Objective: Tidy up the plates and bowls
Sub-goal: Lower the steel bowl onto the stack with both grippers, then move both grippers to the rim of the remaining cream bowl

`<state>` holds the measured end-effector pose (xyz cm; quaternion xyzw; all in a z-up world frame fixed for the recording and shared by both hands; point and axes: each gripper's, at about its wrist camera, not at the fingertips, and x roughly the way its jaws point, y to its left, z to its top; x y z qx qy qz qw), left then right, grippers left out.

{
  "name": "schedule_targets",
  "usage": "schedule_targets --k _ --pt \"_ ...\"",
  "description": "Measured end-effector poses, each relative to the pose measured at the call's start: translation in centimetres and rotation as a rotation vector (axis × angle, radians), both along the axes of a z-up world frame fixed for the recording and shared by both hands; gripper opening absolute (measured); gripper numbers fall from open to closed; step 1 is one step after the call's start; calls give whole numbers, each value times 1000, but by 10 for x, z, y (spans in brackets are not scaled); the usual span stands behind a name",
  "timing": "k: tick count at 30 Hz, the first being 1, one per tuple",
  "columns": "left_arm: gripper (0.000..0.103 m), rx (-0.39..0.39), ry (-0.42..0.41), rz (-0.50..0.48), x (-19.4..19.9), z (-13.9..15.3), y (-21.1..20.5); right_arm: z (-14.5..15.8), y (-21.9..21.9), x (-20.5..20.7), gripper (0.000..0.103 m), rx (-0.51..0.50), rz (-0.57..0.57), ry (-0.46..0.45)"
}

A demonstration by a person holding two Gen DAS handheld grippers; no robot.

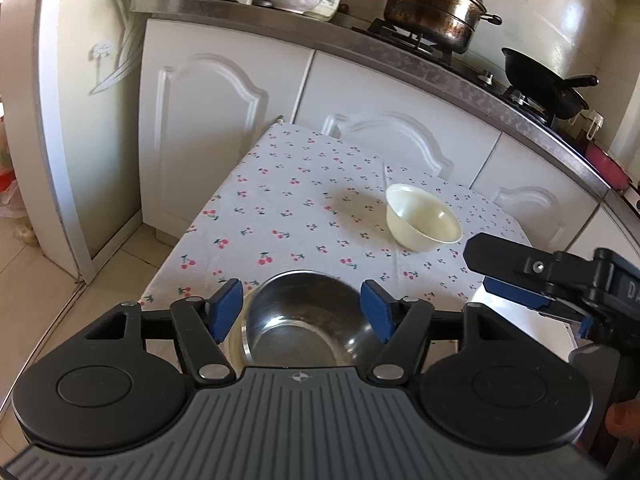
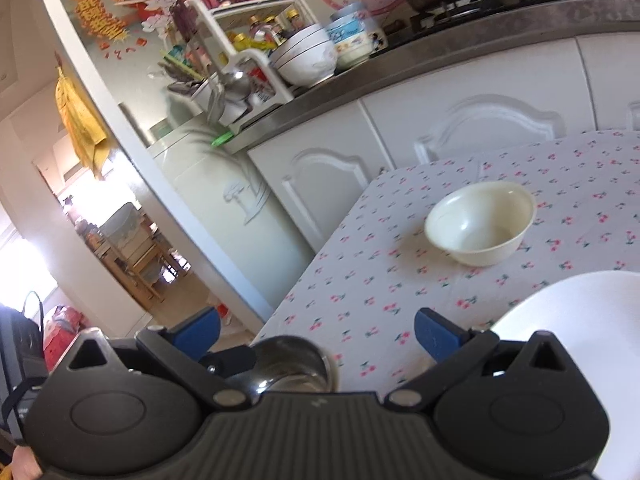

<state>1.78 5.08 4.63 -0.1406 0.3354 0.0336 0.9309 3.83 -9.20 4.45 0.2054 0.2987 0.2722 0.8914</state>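
Observation:
A steel bowl (image 1: 304, 320) sits at the near edge of the cherry-print table (image 1: 280, 200), between the open jaws of my left gripper (image 1: 302, 312), which hovers just above it without touching. A cream bowl (image 1: 422, 218) stands upright further back on the right. My right gripper (image 2: 318, 332) is open and empty; it also shows in the left wrist view (image 1: 516, 280) at the right. In the right wrist view the steel bowl (image 2: 292, 368) lies low between its fingers, the cream bowl (image 2: 480, 228) is ahead, and a white plate (image 2: 580, 340) is at the lower right.
White cabinets (image 1: 224, 128) stand behind the table under a counter with a steamer pot (image 1: 434, 4), a black wok (image 1: 548, 84), stacked bowls (image 2: 308, 56) and a utensil rack (image 2: 240, 80). A fridge (image 1: 80, 100) stands to the left.

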Motion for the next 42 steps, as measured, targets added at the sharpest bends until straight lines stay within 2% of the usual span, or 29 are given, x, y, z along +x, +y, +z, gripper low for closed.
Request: schedule_targets --k 8,23,26,37,42 --pt "88 5 -3 -36 10 0 -10 -1 -16 4 103 -13 -56 -22" --pt "93 27 -5 -103 36 0 -28 -8 -50 17 103 4 -147 -45" --pt "99 25 -7 -108 44 0 -31 -8 -62 21 103 26 -172 -43" --pt "99 1 22 -114 83 -3 -45 -1 -124 45 103 154 -330 -66" --pt "99 30 30 -119 105 -6 -60 -6 -145 63 103 235 -351 -44"
